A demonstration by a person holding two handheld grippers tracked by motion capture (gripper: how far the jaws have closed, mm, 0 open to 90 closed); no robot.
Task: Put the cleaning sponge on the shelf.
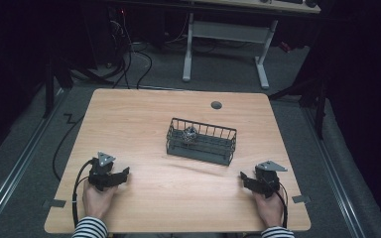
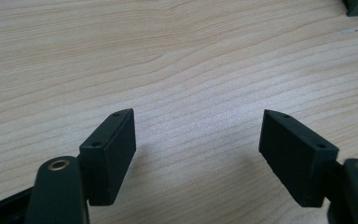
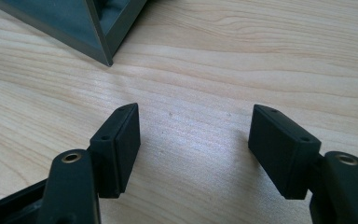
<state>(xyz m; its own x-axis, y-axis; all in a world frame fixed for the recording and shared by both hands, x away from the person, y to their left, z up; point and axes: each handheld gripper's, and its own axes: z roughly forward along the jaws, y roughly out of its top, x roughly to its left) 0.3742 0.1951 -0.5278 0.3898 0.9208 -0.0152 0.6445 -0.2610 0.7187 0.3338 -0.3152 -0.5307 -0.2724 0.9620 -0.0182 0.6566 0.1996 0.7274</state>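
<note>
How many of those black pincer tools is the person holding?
2. The left gripper rests near the table's front left, the right gripper near its front right, either side of the wire basket.

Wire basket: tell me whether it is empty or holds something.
Not empty. The wire basket stands upright on the table with a small dark ball inside.

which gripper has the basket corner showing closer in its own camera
The right gripper: a large corner of the dark basket fills its upper left. The left gripper catches a sliver, top right.
</note>
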